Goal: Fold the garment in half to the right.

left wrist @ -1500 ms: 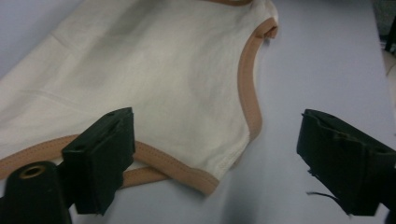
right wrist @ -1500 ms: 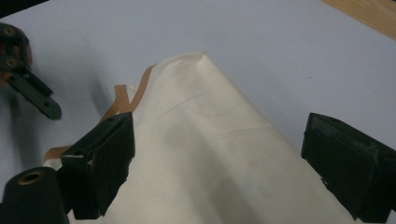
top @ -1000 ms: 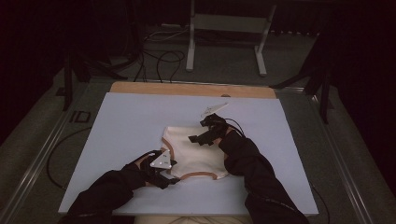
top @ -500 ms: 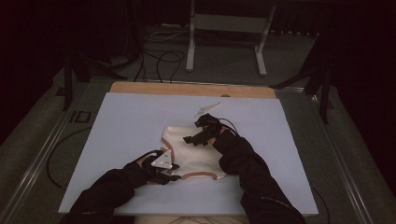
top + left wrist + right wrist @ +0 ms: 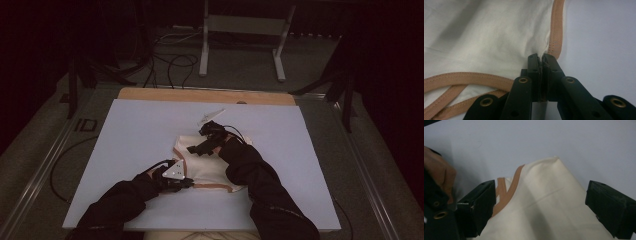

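Garment: cream cotton garment with tan-orange binding along its edges (image 5: 210,162), lying crumpled near the middle of the pale lilac tabletop (image 5: 130,130), a little toward the near edge.
Binding: the tan strip (image 5: 555,30) runs up the garment's side in the left gripper view and loops along its lower hem.
Left claw: left claw (image 5: 541,62) at the garment's near-left corner; its jaws have just been closing and now stand pressed together, with a pinch of cloth beside the binding caught between them. Probably an anchor grip, so the corner can be pulled out flat.
Right claw: right claw (image 5: 540,205) over the garment's far side, jaws spread wide with a cream corner and a bit of binding lying between them, nothing gripped. It looks lined up to take that far corner.
Sleeves: dark sleeves (image 5: 265,185) come in from the near edge.
Surroundings: wooden strip (image 5: 205,95) along the tabletop's far edge; cables on the grey floor (image 5: 170,62) beyond.
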`<state>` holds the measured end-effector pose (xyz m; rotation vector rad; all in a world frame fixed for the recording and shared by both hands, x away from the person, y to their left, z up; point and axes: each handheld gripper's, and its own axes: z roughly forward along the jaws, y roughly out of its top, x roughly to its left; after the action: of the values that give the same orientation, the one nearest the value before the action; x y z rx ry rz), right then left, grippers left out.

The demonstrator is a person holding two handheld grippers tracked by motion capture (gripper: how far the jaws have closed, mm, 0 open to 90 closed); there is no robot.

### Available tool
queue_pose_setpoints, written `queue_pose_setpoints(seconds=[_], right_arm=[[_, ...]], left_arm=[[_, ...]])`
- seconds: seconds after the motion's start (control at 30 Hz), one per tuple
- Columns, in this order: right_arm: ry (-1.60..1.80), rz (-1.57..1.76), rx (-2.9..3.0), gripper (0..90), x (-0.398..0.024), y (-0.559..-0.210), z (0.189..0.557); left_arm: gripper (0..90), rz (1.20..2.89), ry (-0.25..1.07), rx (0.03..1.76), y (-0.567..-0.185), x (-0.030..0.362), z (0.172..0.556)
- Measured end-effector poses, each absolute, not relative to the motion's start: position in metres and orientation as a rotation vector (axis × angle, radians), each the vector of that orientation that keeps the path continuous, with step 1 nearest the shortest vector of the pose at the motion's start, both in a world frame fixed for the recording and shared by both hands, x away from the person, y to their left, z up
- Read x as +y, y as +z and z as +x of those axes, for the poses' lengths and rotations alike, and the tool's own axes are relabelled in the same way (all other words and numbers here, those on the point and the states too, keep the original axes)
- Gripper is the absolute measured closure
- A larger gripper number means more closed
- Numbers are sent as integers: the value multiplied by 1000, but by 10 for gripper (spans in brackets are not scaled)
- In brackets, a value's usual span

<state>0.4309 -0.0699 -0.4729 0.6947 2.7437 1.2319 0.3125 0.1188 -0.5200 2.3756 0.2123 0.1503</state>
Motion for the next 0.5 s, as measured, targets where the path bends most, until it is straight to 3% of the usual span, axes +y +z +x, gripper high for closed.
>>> queue_pose_setpoints(seconds=[0.5], right_arm=[[1144,716,2781,142,-25,-481,451]], left_arm=[[870,2381,163,207,-520,118,311]])
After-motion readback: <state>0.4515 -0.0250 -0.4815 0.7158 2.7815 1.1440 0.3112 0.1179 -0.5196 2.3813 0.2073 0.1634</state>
